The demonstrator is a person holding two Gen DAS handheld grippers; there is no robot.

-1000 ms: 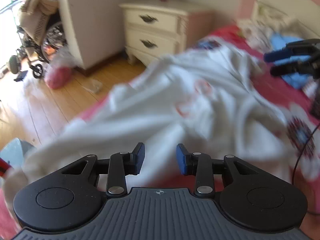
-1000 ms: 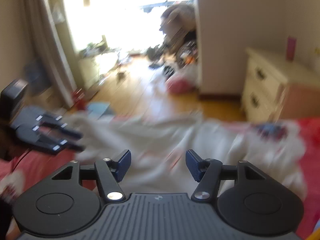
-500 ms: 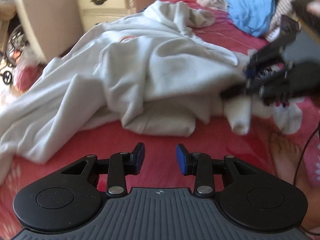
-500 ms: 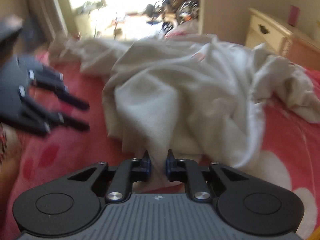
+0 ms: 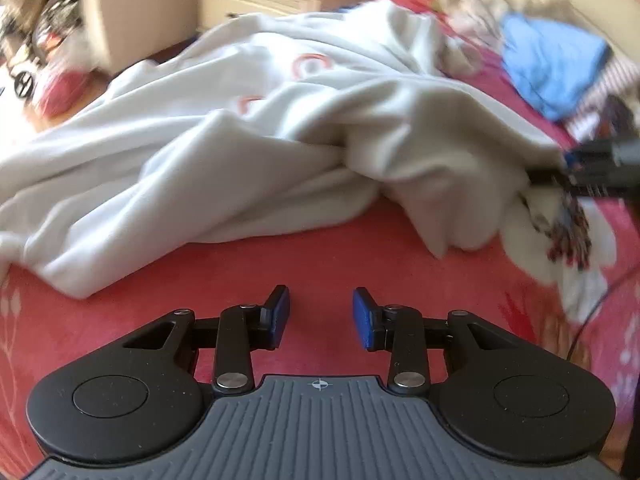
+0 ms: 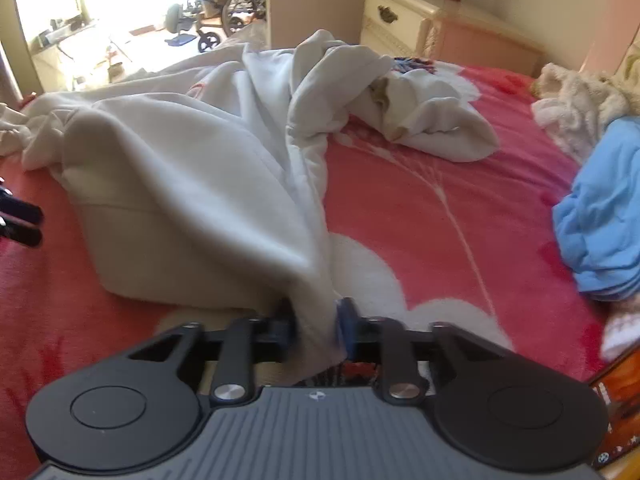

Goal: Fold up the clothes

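Each view rides on its own tool and looks forward and steeply down along the fingers, close over the red bed point(image 5: 320, 256). The left wrist view faces the white garment point(image 5: 248, 128) from its near edge; the right wrist view faces it from the other side. Both share that garment, the cream nightstand point(image 6: 404, 20) and the blue clothes point(image 6: 604, 216).

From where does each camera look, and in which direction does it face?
Left wrist: on the left tool, facing down at the red blanket and white garment; its empty fingers show.
Right wrist: on the right tool, facing across the bed; its jaws are opening, garment cloth between them.
Shared: garment, blanket, blue clothes, nightstand, each other's tool.
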